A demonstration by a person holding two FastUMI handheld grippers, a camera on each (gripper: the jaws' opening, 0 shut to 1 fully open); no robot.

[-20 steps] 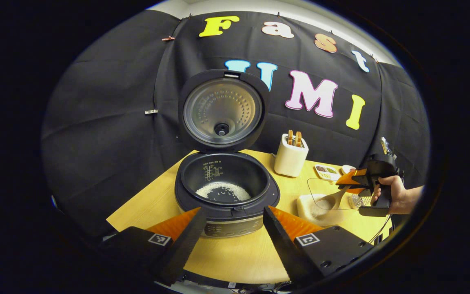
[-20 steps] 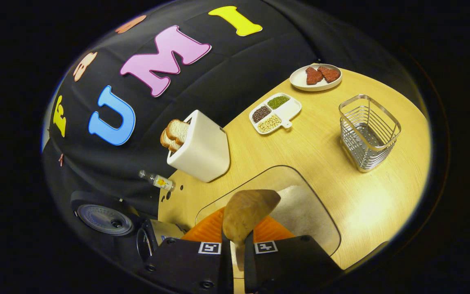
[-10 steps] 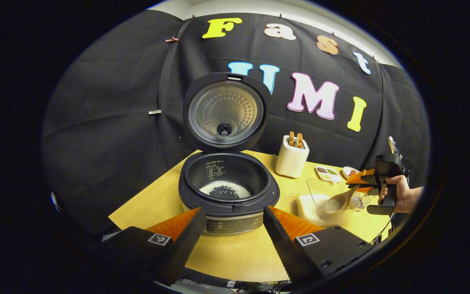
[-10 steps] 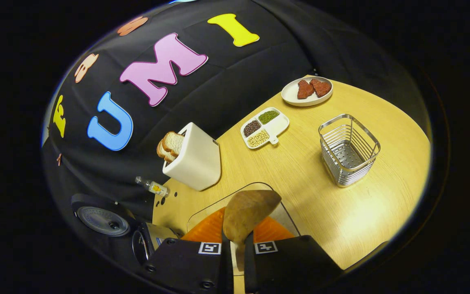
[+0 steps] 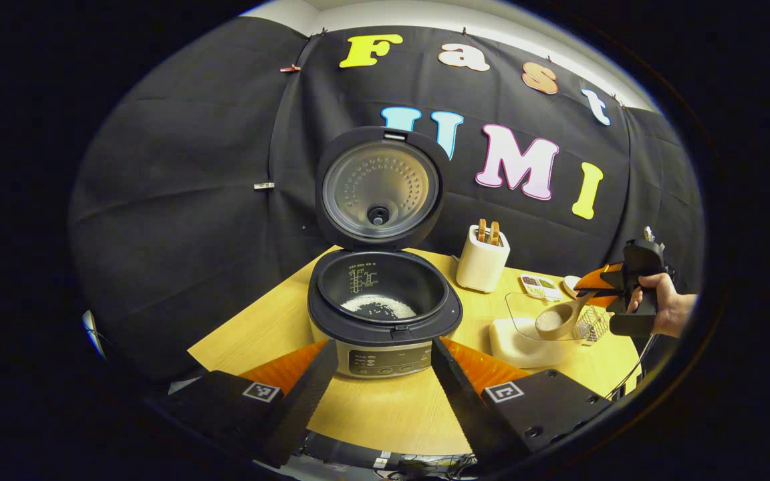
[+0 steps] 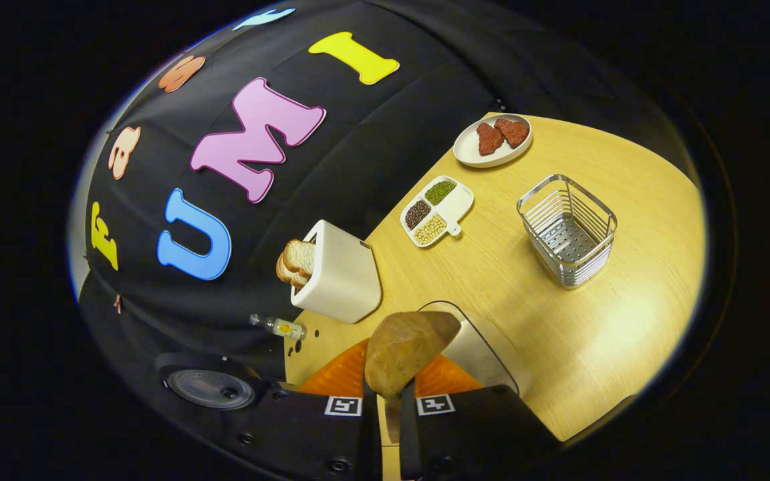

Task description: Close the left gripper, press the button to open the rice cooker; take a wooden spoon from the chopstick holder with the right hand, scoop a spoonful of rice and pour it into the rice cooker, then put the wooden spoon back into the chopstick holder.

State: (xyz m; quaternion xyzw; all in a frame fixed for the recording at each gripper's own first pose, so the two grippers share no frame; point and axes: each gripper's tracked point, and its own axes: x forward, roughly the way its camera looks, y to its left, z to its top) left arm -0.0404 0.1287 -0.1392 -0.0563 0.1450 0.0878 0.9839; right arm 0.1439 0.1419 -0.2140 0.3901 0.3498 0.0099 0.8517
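Rice cooker sits on the wooden table, lid up, a little rice in the pot. Right gripper is clamped on the wooden spoon, bowl full of rice, pointing toward the cooker over the rice container. Left gripper hangs spread wide, holding nothing. Chopstick holder is empty.

hand-held gripper clamping wooden spoon, table

Left gripper: black blocky body bearing square black-and-white markers and round screws. Right gripper: matching black body showing two such markers; bare hand.
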